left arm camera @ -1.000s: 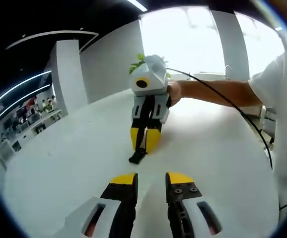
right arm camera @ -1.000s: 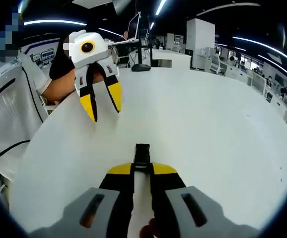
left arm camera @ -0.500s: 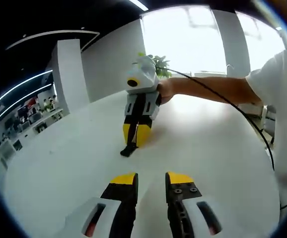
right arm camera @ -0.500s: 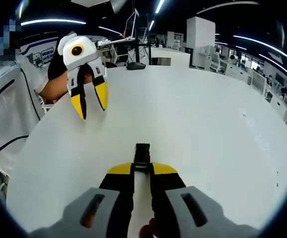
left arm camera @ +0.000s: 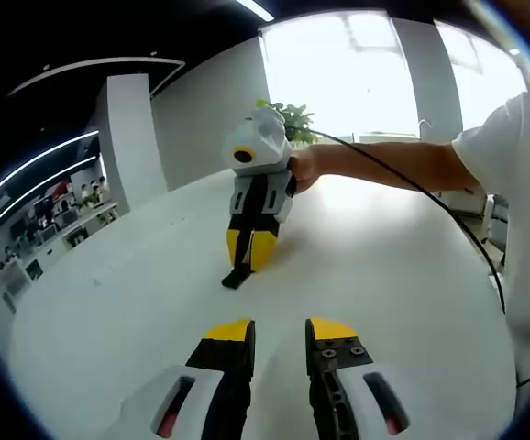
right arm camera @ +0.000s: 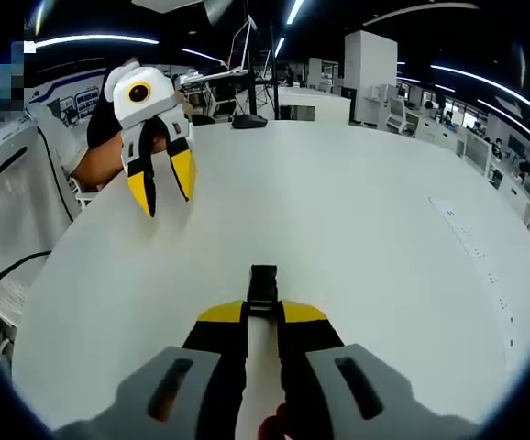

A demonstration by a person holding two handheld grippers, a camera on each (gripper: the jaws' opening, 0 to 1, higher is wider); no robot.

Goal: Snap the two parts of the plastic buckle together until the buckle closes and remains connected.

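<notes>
1. The fingers [right arm camera: 217, 341] of the right gripper [right arm camera: 263, 319] are clamped on a black plastic buckle [right arm camera: 263, 287]. The yellow tips press its near end from both sides, and the rest of the buckle projects forward past the tips.
2. In the left gripper view, the right gripper [left arm camera: 249, 250] stands tip-down over the white tabletop [left arm camera: 384, 275]. The buckle [left arm camera: 237, 275] hangs from between its yellow tips, at or just above the surface. Contact with the tabletop cannot be determined.
3. Whether the buckle is a single half or two joined halves cannot be determined from either view.
4. The fingers [left arm camera: 331, 344] of the left gripper [left arm camera: 280, 332] are parted with a narrow gap between the yellow tips. Nothing is held between them. Only bare tabletop shows in the gap.
5. In the right gripper view, the left gripper [right arm camera: 160, 188] is raised above the tabletop [right arm camera: 384, 229] at the far left edge, well apart from the buckle. Its two yellow tips point downward and stand apart.
6. A person's hand [left arm camera: 302, 170] holds the right gripper from behind, with the bare forearm extending toward a white sleeve [left arm camera: 513, 147]. A black cable [left arm camera: 430, 202] runs from the gripper along the arm.
7. A green plant [left arm camera: 288, 116] stands behind the right gripper, in front of bright windows.
</notes>
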